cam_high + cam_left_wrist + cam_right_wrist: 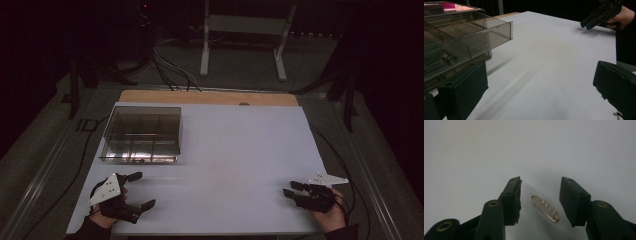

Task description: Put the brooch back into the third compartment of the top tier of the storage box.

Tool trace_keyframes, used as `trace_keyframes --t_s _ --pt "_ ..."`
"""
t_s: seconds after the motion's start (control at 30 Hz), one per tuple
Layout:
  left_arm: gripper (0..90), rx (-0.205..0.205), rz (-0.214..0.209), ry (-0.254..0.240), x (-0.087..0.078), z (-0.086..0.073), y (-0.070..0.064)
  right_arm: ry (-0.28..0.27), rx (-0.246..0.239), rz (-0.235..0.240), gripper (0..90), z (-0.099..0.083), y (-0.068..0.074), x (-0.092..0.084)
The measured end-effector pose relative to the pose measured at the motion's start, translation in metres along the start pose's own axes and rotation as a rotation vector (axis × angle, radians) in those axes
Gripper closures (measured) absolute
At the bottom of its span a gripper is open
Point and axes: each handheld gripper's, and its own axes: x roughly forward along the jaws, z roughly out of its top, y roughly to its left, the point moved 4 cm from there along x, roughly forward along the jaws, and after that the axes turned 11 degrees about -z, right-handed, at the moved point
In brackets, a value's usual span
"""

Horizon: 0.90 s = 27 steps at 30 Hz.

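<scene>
A small gold pin (545, 208) is lying flat on the table (235, 145) near its right edge, bracketed by the spread jaws of the right gripper (540, 195) but not yet pinched. The left gripper (137, 190) is being held spread, empty, just near of the clear box (142, 134). Judged so, nothing is being carried yet; grasping is left.

Left tool (141, 190) and right tool (290, 188) both hand-held low, jaws spread, well apart.
</scene>
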Motion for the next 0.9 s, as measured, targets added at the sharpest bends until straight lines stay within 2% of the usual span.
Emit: trace_keyframes --t_s 0.17,0.33,0.5,0.6,0.8,0.9 --pt "0.6 -0.006 -0.004 -0.003 0.0001 0.0000 0.0005 0.014 -0.028 -0.011 52.6 -0.0035 0.0004 0.0028" --pt "0.6 -0.010 -0.009 -0.009 -0.0005 0.0003 0.0006 0.037 -0.058 -0.027 60.4 -0.0059 0.0010 0.0081" --pt "0.6 -0.011 -0.006 -0.008 -0.0007 0.0003 0.0009 0.059 -0.095 -0.084 76.4 -0.0044 0.0011 0.0073" --pt "0.6 -0.008 -0.008 -0.006 -0.0003 0.0002 0.0006 0.066 -0.104 -0.089 84.4 -0.0040 0.0014 0.0067" --pt "0.6 -0.010 -0.008 -0.003 0.0007 -0.0001 0.0008 0.066 -0.081 -0.068 85.5 -0.0030 0.0019 0.0072" --pt "0.6 -0.010 -0.010 0.001 0.0009 -0.0005 0.0005 0.050 -0.091 -0.063 85.8 0.0017 0.0050 0.0060"
